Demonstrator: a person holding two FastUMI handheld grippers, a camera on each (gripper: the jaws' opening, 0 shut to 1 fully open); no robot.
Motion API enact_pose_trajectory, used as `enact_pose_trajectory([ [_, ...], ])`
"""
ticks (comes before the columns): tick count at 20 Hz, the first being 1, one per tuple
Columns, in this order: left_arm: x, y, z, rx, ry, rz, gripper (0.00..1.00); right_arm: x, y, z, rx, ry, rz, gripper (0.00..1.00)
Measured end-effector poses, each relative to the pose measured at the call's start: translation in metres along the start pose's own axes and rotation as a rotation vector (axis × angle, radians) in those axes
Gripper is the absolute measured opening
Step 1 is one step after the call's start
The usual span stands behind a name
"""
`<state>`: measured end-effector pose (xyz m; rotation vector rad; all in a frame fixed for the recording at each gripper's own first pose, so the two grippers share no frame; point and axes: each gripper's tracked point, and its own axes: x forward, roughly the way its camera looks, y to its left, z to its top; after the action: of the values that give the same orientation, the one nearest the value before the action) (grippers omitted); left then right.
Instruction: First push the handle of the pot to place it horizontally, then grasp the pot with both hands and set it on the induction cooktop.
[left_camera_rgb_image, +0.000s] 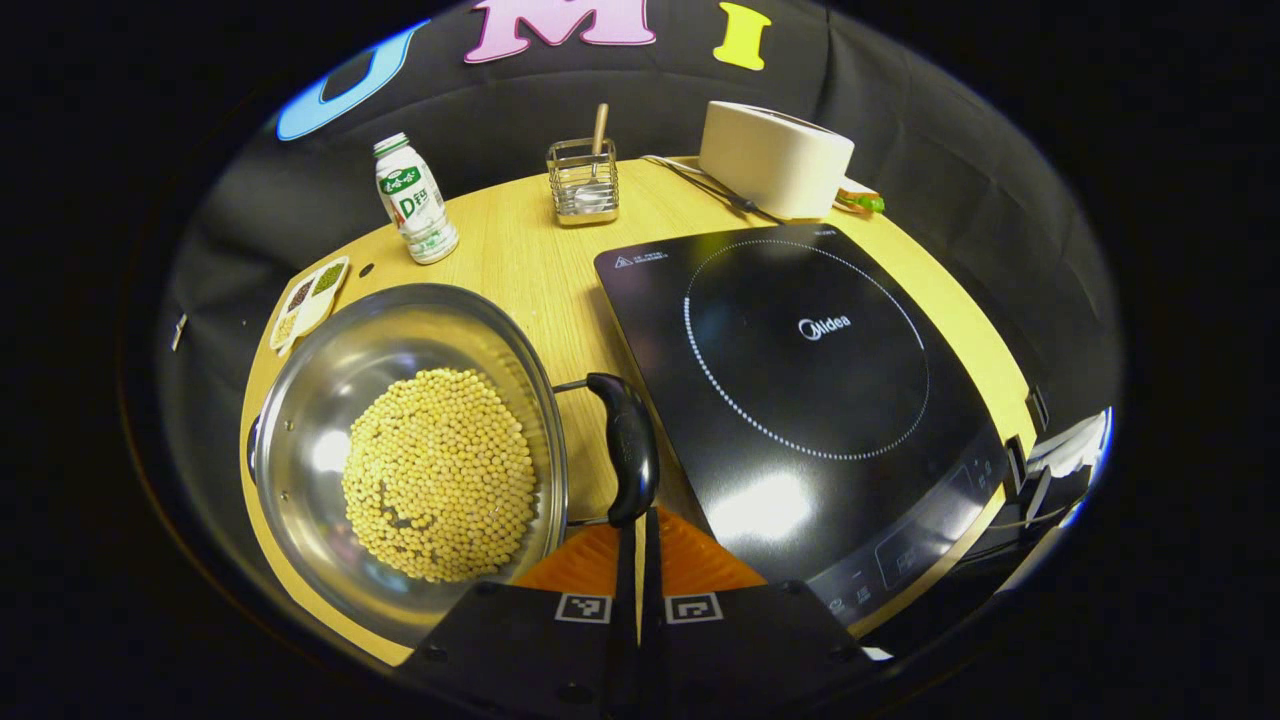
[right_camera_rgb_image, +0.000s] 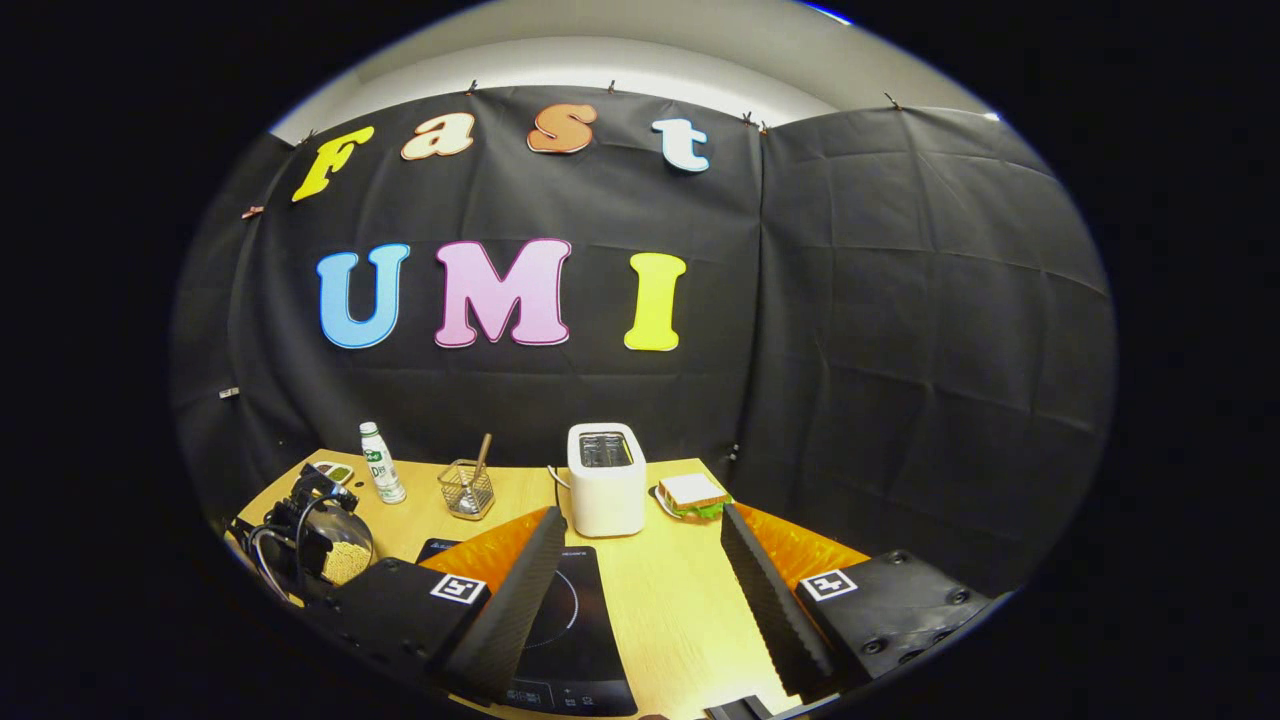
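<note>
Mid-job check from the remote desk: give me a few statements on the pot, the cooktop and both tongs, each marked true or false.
1. The pot already sits on the cooktop. False: it stands on the table beside the cooktop.
2. The pot holds yellow beans. True.
3. The left tongs are wide open. False: their fingers lie together, tips at the pot's black handle.
4. The right tongs are open and hold nothing. True.
5. A toaster stands behind the cooktop. True.
6. The bottle lies on its side. False: it stands upright.
</note>
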<state>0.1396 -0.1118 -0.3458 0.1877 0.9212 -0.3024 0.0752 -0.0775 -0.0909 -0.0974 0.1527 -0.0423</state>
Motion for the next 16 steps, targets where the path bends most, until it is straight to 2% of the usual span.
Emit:
enact_pose_trajectory([
  [9, 0.018, 0.003, 0.033, -0.002, -0.033, 0.006, 0.05, 0.001, -0.011, -0.005, -0.013, 0.017, -0.018, 0.98],
  [13, 0.016, 0.005, 0.037, -0.008, -0.052, 0.006, 0.03, 0.0, -0.008, -0.006, -0.025, 0.021, -0.011, 0.98],
  [16, 0.004, -0.004, 0.037, -0.027, -0.084, -0.021, 0.05, -0.001, 0.0, -0.006, -0.027, 0.022, 0.001, 0.98],
])
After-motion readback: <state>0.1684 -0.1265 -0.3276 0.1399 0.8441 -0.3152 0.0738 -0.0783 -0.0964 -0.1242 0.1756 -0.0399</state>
